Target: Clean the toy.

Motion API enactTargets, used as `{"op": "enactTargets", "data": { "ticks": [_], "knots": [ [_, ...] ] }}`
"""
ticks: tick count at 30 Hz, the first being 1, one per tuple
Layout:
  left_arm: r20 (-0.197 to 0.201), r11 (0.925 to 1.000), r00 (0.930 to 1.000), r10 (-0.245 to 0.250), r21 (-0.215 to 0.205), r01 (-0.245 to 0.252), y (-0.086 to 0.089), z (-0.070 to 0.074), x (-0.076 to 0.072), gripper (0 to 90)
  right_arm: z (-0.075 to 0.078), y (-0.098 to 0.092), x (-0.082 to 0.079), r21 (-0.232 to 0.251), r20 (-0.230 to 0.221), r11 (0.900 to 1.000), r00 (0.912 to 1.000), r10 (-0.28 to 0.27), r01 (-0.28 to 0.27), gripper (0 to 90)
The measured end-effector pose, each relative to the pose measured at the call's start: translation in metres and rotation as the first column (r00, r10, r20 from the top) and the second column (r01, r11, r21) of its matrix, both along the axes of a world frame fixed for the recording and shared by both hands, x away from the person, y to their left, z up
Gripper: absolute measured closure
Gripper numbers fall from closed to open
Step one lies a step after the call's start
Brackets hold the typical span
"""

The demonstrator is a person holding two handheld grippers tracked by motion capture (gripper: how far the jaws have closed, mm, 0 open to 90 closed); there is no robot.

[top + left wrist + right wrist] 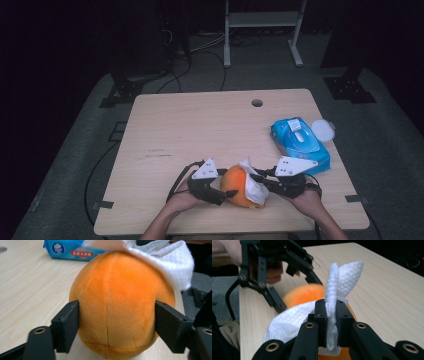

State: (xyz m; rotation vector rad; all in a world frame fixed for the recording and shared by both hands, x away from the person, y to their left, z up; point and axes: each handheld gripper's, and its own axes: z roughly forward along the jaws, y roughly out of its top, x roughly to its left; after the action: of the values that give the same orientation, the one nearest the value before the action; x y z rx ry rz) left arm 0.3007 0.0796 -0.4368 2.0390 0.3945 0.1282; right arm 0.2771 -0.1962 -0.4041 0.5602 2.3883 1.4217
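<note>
An orange plush ball (234,184) rests near the table's front edge. My left gripper (224,192) is shut on it: in the left gripper view the two black pads (68,325) press into the ball (117,302) at both sides. A white wet wipe (256,189) lies draped over the ball's right side. My right gripper (259,178) is shut on a fold of that wipe (344,277), which sticks up between its jaws (331,312). The ball (304,295) shows behind the wipe, blurred, with the left gripper's frame (274,265) beyond it.
A blue pack of wet wipes (300,142) lies at the right of the wooden table (200,130), with a round white lid (322,130) beside it. A cable hole (257,103) sits near the far edge. The front edge is close under both hands.
</note>
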Motion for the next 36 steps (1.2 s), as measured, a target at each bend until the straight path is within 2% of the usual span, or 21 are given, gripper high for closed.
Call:
{"op": "enactTargets", "data": {
  "ticks": [2,4,6,7,10,12,14,17,18,21,23,25,27,29,31,32,33,34,36],
  "knots": [
    [0.007,1.0000,1.0000,0.001,-0.007,-0.001,-0.004,0.004,0.000,12.2,-0.002,0.000,-0.001,0.005,-0.001,1.000,1.0000,-0.004,0.004,80.8],
    [0.031,0.9995,0.9995,-0.001,-0.031,0.002,-0.010,0.009,-0.002,11.2,-0.001,0.007,-0.002,0.004,0.008,1.000,0.9999,0.006,-0.006,80.8],
    [0.063,1.0000,0.9980,-0.003,0.009,0.002,-0.012,0.006,-0.004,13.6,0.000,0.016,-0.005,-0.010,0.024,1.000,0.9994,0.025,-0.025,80.8],
    [0.074,0.9999,0.9973,-0.001,0.013,0.000,-0.010,0.003,-0.005,17.2,0.000,0.020,-0.006,-0.035,0.041,0.999,0.9987,0.030,-0.029,80.8],
    [0.056,0.9999,0.9983,0.016,0.004,-0.016,-0.003,0.000,-0.002,23.4,-0.002,0.019,-0.005,-0.044,0.032,0.999,0.9990,0.032,-0.031,80.7],
    [0.050,0.9996,0.9985,0.023,0.014,-0.023,0.000,0.000,-0.001,24.9,-0.003,0.015,-0.004,-0.071,0.046,0.997,0.9987,0.021,-0.018,80.7],
    [0.045,0.9998,0.9988,0.019,0.001,-0.019,0.000,-0.001,-0.002,24.6,-0.006,0.010,-0.005,-0.102,0.063,0.995,0.9980,-0.001,0.007,80.7],
    [0.058,0.9999,0.9983,0.002,-0.011,-0.002,-0.006,0.001,-0.004,14.5,-0.010,0.004,-0.007,-0.087,0.047,0.996,0.9989,-0.003,0.007,80.8],
    [0.042,0.9999,0.9991,0.005,-0.011,-0.004,-0.009,0.002,-0.003,10.1,-0.010,0.005,-0.008,-0.086,0.048,0.996,0.9988,-0.004,0.009,80.8],
    [0.007,0.9998,0.9998,0.018,0.008,-0.018,-0.017,0.001,-0.001,3.0,-0.006,0.012,-0.008,-0.038,0.034,0.999,0.9993,0.012,-0.011,80.8],
    [0.030,0.9996,0.9994,0.016,0.024,-0.016,-0.018,-0.001,-0.003,4.2,-0.005,0.022,-0.010,-0.048,0.051,0.998,0.9982,0.031,-0.029,80.7],
    [0.059,0.9995,0.9980,0.025,0.020,-0.026,-0.016,-0.002,-0.006,16.0,-0.004,0.028,-0.011,-0.063,0.074,0.997,0.9964,0.043,-0.038,80.7],
    [0.093,0.9987,0.9946,0.048,0.013,-0.049,-0.017,0.001,-0.008,26.6,-0.002,0.028,-0.010,-0.042,0.072,0.999,0.9968,0.034,-0.031,80.7],
    [0.135,0.9975,0.9883,0.071,-0.012,-0.070,-0.022,0.007,-0.013,31.1,0.002,0.028,-0.009,-0.025,0.083,0.999,0.9962,0.026,-0.024,80.7],
    [0.224,0.9949,0.9695,0.099,-0.002,-0.101,-0.027,0.010,-0.017,31.3,0.006,0.027,-0.010,-0.023,0.107,1.000,0.9941,0.014,-0.011,80.7],
    [0.256,0.9931,0.9605,0.109,0.013,-0.116,-0.027,0.009,-0.017,31.2,0.006,0.025,-0.009,-0.021,0.106,1.000,0.9944,0.005,-0.003,80.7],
    [0.258,0.9924,0.9598,0.110,0.025,-0.121,-0.026,0.008,-0.016,30.9,0.005,0.023,-0.007,-0.022,0.102,1.000,0.9948,-0.003,0.005,80.7],
    [0.244,0.9926,0.9636,0.110,0.024,-0.119,-0.023,0.005,-0.013,30.4,0.003,0.022,-0.006,-0.033,0.099,0.999,0.9951,-0.009,0.012,80.8],
    [0.185,0.9927,0.9760,0.115,0.015,-0.119,-0.013,0.001,-0.006,29.2,-0.005,0.018,-0.001,-0.065,0.088,0.997,0.9959,-0.022,0.028,80.7]
  ]
}}
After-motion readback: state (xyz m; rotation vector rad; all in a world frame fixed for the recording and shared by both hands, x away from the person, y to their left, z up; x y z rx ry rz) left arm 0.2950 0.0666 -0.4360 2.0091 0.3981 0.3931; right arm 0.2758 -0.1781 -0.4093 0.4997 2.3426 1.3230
